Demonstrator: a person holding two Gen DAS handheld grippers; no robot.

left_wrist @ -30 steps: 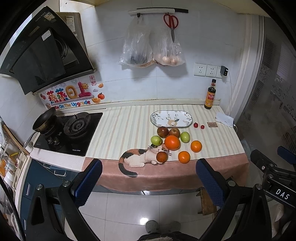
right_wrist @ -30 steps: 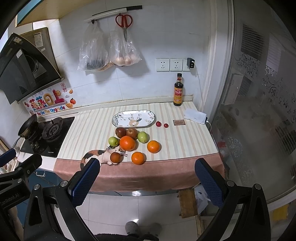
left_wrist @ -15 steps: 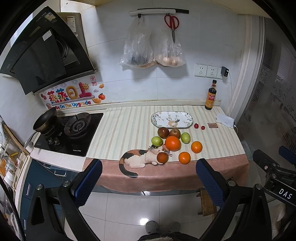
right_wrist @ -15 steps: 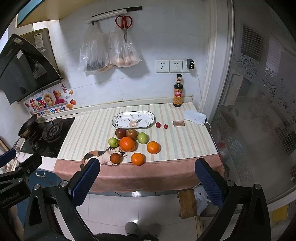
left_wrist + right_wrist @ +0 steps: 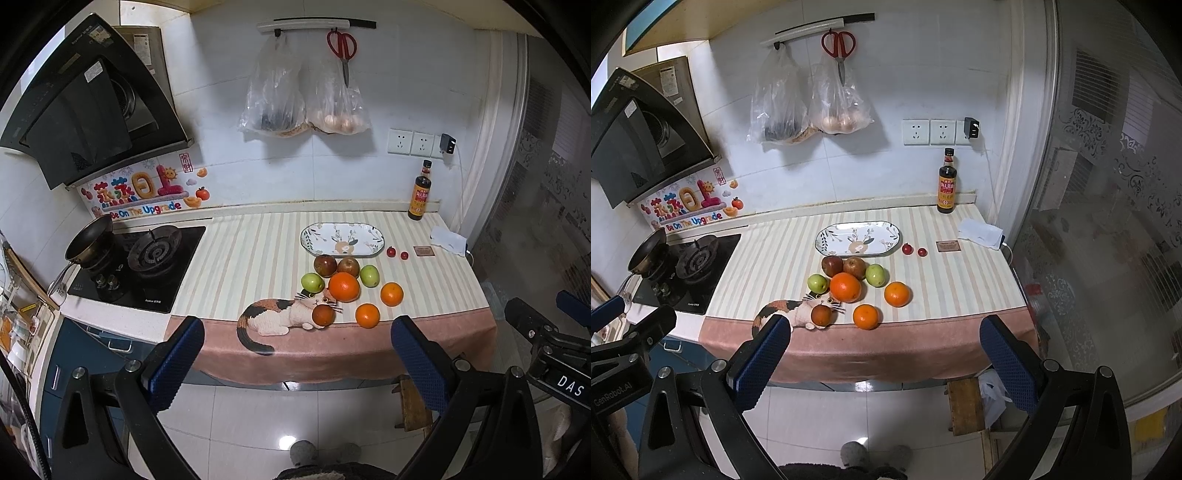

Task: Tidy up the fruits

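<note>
Cream-and-beige striped cloth (image 5: 251,258) with pink border, calico cat print (image 5: 273,317). Oval white floral-patterned plate (image 5: 314,236). Large round orange (image 5: 344,287); two green apples (image 5: 313,282). Blue finger pads (image 5: 177,365).

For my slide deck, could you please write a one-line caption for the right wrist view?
Open right gripper held back from a striped counter where oranges, apples and green fruit cluster before an empty oval plate.

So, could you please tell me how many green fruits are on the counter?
2: one green fruit left of the big orange, the other green fruit to its right. None looks hidden.
</note>
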